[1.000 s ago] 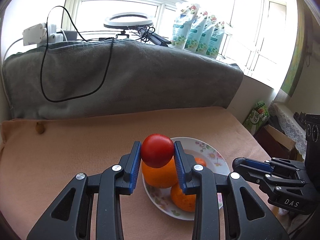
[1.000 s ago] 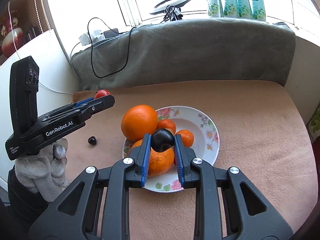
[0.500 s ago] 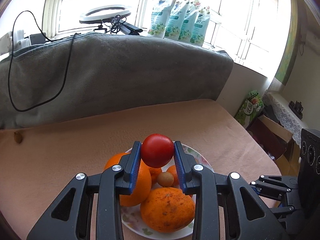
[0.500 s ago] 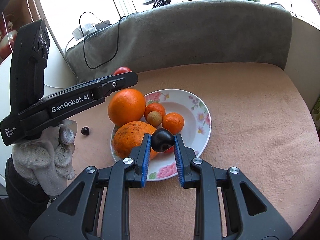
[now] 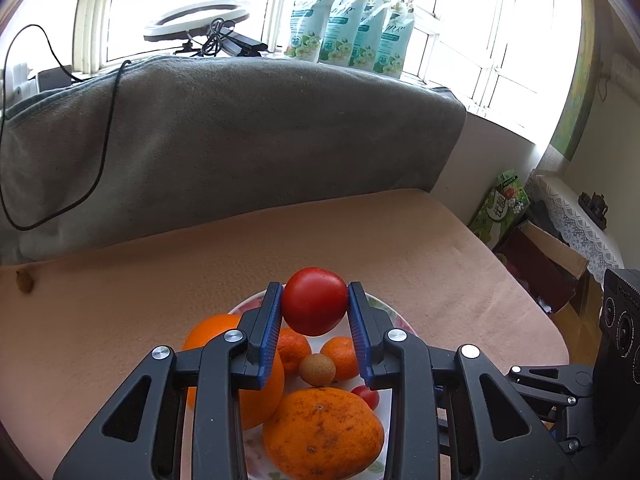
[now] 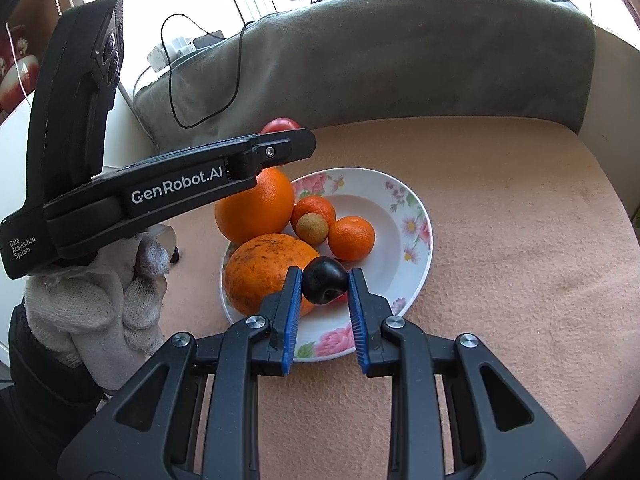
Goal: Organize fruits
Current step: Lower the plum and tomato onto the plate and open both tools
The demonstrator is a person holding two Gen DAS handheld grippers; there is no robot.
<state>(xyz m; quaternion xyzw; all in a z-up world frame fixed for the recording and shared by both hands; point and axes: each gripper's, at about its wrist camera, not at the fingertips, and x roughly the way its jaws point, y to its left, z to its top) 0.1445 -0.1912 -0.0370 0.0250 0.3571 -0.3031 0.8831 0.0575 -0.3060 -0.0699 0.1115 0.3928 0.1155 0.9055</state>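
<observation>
My left gripper [image 5: 314, 300] is shut on a red tomato [image 5: 314, 301] and hangs above the flowered plate [image 5: 385, 308]. In the right wrist view the left gripper [image 6: 280, 136] reaches in from the left over the plate's far rim, the tomato [image 6: 280, 124] peeking above it. My right gripper [image 6: 325, 280] is shut on a dark plum [image 6: 324, 280] just above the plate [image 6: 404, 248]. On the plate lie a large orange [image 6: 256, 208], a rough-skinned orange [image 6: 268, 276], two small mandarins [image 6: 351, 238], a tan longan [image 6: 312, 228] and a small red fruit [image 5: 366, 396].
A peach cloth [image 6: 500, 240] covers the table, backed by a grey blanket [image 6: 400, 52] with a black cable [image 6: 176, 92]. A small brown fruit [image 5: 24, 281] lies at the far left. A gloved hand [image 6: 96, 300] holds the left gripper. Boxes [image 5: 536, 256] stand past the right edge.
The left gripper has carried the tomato to the right, over the plate. The right gripper has sunk a little toward the plate with the plum still held.
</observation>
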